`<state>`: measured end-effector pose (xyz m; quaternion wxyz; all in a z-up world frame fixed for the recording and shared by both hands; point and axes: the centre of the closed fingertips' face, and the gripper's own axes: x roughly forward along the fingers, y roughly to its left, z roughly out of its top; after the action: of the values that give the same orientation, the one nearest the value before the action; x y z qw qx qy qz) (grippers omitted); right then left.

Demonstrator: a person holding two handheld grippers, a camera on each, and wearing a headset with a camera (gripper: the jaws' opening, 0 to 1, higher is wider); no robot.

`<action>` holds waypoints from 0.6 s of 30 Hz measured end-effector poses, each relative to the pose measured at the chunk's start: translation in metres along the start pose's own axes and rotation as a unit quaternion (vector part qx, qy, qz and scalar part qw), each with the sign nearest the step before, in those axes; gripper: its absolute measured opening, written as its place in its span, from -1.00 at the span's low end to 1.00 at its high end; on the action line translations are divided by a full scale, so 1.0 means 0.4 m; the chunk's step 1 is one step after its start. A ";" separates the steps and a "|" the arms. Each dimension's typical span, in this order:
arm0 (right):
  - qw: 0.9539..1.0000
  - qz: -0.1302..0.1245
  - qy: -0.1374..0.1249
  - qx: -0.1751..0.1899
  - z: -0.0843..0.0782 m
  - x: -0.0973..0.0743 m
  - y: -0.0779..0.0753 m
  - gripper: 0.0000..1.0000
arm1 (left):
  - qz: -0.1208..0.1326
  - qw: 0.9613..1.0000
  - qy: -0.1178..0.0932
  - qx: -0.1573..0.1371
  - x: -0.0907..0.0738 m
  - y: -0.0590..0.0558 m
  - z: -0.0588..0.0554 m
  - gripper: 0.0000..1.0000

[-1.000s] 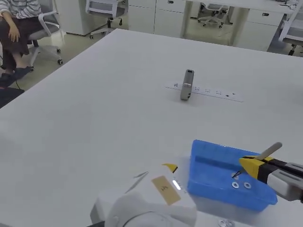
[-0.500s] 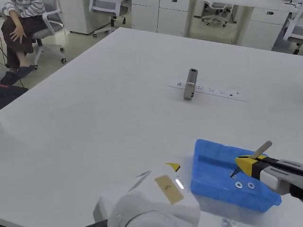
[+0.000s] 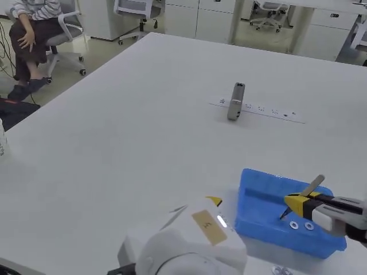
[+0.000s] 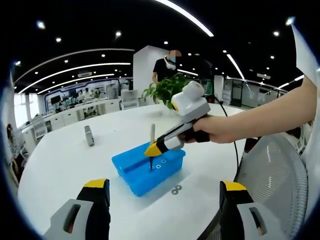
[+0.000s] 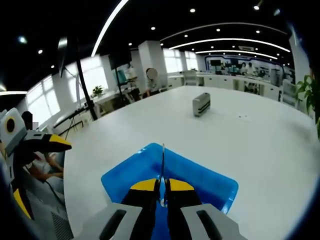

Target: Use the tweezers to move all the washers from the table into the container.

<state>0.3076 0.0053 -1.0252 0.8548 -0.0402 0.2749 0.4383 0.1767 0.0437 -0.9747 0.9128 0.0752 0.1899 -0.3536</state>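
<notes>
A blue container (image 3: 269, 197) sits near the table's front edge, with two washers (image 3: 301, 226) inside it. My right gripper (image 3: 297, 201) is shut on thin metal tweezers (image 3: 312, 186), whose tips point down into the container beside those washers. In the right gripper view the tweezers (image 5: 162, 160) stand between the closed yellow jaws of the right gripper (image 5: 162, 184), above the container (image 5: 205, 182). Two more washers (image 4: 176, 190) lie on the table in front of the container (image 4: 135, 172). My left gripper (image 4: 165, 186) is open and holds nothing, left of the container; it is also the white left gripper (image 3: 213, 201).
A grey oblong device (image 3: 235, 101) stands on a flat white strip (image 3: 269, 111) at mid-table. A person sits on an office chair (image 3: 57, 34) at far left, off the table. The wide white table (image 3: 126, 132) stretches left and ahead.
The head camera has shifted a little. The right gripper with the tweezers has moved slightly leftward over the container. The left gripper has stayed put.
</notes>
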 end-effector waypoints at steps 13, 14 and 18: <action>1.000 -0.001 0.010 -0.005 -0.011 0.004 -0.002 -0.93 | -0.002 1.000 0.003 0.003 0.002 -0.001 -0.002 0.84; 1.000 0.000 0.010 -0.004 -0.011 0.004 -0.001 -0.93 | -0.002 1.000 0.003 0.002 0.002 -0.001 -0.002 0.84; 1.000 0.000 0.003 -0.004 -0.001 -0.003 0.004 -0.93 | -0.003 1.000 0.002 0.002 0.003 -0.002 0.000 0.84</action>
<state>0.3058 0.0053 -1.0248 0.8540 -0.0446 0.2756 0.4390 0.1769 0.0425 -0.9753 0.9114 0.0774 0.1908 -0.3564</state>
